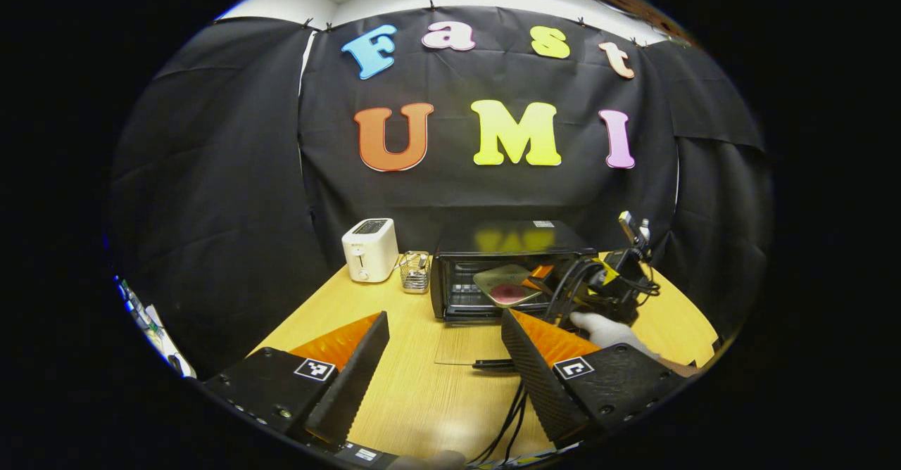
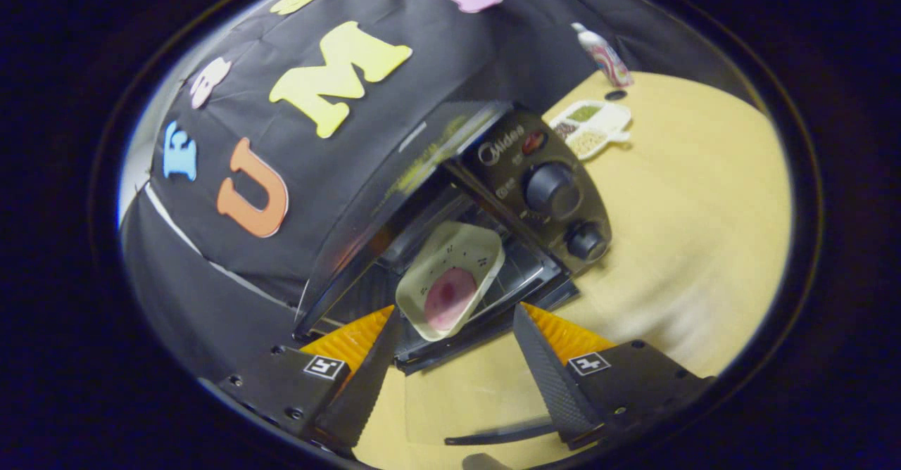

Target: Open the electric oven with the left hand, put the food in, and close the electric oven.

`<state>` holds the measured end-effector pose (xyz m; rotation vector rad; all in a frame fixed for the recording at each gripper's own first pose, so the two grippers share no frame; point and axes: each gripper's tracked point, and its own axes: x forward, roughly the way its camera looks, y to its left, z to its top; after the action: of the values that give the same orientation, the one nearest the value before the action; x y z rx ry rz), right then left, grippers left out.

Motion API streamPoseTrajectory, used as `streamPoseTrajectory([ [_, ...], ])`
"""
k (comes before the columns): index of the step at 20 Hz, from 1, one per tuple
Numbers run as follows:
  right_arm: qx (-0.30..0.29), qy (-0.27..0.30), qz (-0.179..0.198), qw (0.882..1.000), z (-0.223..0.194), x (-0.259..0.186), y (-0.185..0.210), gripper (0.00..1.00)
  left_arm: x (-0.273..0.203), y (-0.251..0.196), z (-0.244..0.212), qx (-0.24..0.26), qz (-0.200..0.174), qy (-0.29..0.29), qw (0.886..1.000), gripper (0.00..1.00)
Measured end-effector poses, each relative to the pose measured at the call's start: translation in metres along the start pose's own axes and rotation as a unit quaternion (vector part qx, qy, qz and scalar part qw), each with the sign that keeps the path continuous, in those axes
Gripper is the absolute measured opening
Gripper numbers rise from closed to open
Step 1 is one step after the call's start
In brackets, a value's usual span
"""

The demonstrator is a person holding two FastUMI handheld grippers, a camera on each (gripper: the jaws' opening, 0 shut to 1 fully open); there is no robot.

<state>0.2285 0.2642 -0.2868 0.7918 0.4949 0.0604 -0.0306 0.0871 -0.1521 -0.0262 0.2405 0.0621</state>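
Step in hand: looks like the "put the food in" part is basically done. The tray (image 2: 450,288) with the pink round food (image 2: 449,297) is sitting inside the electric oven (image 2: 493,195), on the rack, near the front of the cavity.
Oven door: the glass door (image 1: 468,347) is dropped flat onto the worktop (image 1: 422,392), so the oven is wide open.
Right gripper (image 2: 454,357): jaws spread, nothing between them, hovering just in front of the oven mouth. From the left gripper view you can see it (image 1: 598,287) and the gloved hand (image 1: 605,329) holding it right at the opening.
Left gripper (image 1: 443,357): jaws spread too, holding nothing, hanging back over the worktop facing the oven.
Next move, my guess: the right one needs to clear out of the way, then the door has to be lifted by its handle (image 1: 493,364) and swung up shut.
Writing: the oven's control panel says "Midea" above the two knobs (image 2: 552,187). Other small print there is too tiny to read.
Other stuff: white toaster (image 1: 370,249) and a little wire basket (image 1: 415,271) left of the oven; a divided snack dish (image 2: 590,126) and a bottle (image 2: 604,55) past it on the other side.
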Motion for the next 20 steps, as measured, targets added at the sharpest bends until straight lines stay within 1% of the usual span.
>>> streamPoseTrajectory([
  [3, -0.074, -0.016, -0.017, 0.997, 0.026, -0.036, -0.013, 0.94, 0.001, -0.003, -0.002, 0.001, -0.002, 0.000, 1.000, 0.97],
  [4, -0.105, -0.025, -0.018, 0.994, 0.036, -0.048, -0.017, 0.93, 0.003, -0.004, -0.004, 0.005, -0.002, 0.002, 1.000, 0.97],
  [5, -0.135, -0.034, -0.023, 0.990, 0.047, -0.061, -0.022, 0.94, 0.005, -0.004, -0.006, 0.009, -0.002, 0.003, 1.000, 0.97],
  [8, -0.185, -0.058, -0.033, 0.980, 0.077, -0.101, -0.031, 0.94, 0.012, -0.011, -0.016, 0.015, -0.006, 0.009, 1.000, 0.97],
  [9, -0.202, -0.068, -0.037, 0.976, 0.089, -0.114, -0.037, 0.95, 0.015, -0.014, -0.022, 0.017, -0.009, 0.010, 1.000, 0.96],
  [12, -0.267, -0.099, -0.050, 0.957, 0.122, -0.155, -0.047, 0.95, 0.025, -0.027, -0.042, 0.018, -0.019, 0.026, 0.999, 0.97],
  [13, -0.279, -0.107, -0.053, 0.953, 0.131, -0.170, -0.048, 0.94, 0.028, -0.032, -0.049, 0.019, -0.023, 0.030, 0.999, 0.97],
  [16, -0.304, -0.120, -0.064, 0.943, 0.154, -0.206, -0.058, 0.96, 0.041, -0.047, -0.077, 0.021, -0.034, 0.047, 0.998, 0.97],
  [20, -0.311, -0.133, -0.086, 0.937, 0.181, -0.243, -0.073, 0.95, 0.057, -0.071, -0.134, -0.006, -0.057, 0.087, 0.995, 0.97],
])
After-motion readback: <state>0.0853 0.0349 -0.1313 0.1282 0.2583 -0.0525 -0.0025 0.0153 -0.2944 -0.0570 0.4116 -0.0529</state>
